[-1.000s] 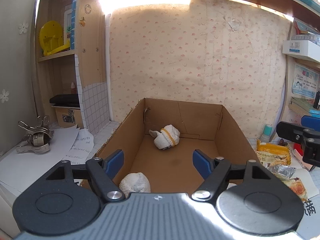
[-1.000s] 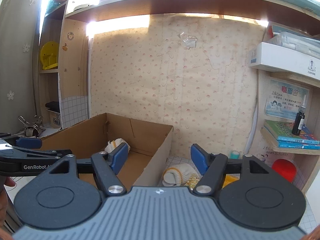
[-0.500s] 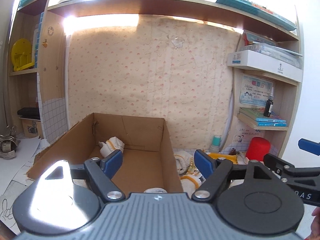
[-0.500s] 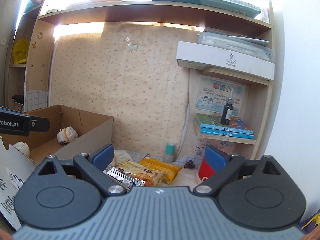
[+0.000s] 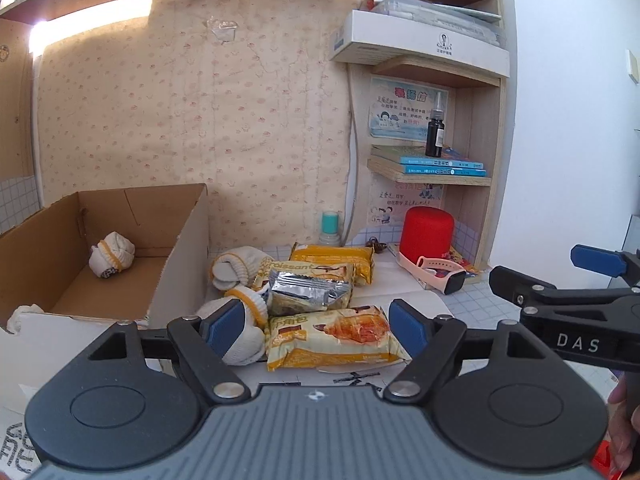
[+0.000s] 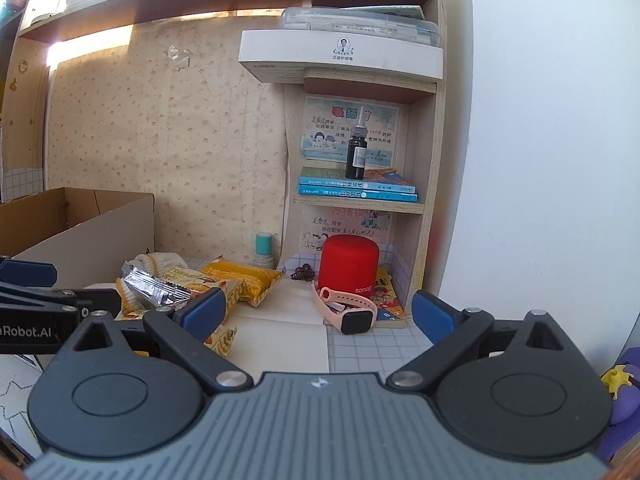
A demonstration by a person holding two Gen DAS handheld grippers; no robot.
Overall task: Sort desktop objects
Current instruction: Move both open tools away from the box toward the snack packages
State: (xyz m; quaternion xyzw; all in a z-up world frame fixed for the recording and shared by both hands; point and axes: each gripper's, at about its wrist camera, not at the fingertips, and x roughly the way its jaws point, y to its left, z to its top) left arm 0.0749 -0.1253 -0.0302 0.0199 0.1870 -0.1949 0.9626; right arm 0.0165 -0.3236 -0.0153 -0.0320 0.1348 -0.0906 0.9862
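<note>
The cardboard box (image 5: 108, 248) stands at the left with one rolled sock (image 5: 111, 255) on its floor and a second white bundle (image 5: 22, 314) at its near wall, so two are already sorted. Just right of the box lie two more sock rolls: one (image 5: 236, 266) at the back, one (image 5: 246, 332) near the left gripper (image 5: 314, 326), whose jaws stand wide and hold nothing. The likely next pick is that near roll; to do it well, shift left so both fingers straddle it, not the croissant pack (image 5: 332, 338) touching it, and close on the thick middle so the soft roll does not slip out. I count four snack packs: three yellow, one silver (image 5: 308, 290). Further right stand one red speaker (image 6: 349, 264) and one pink watch (image 6: 350, 314), facing the right gripper (image 6: 316, 314), also wide and empty.
</note>
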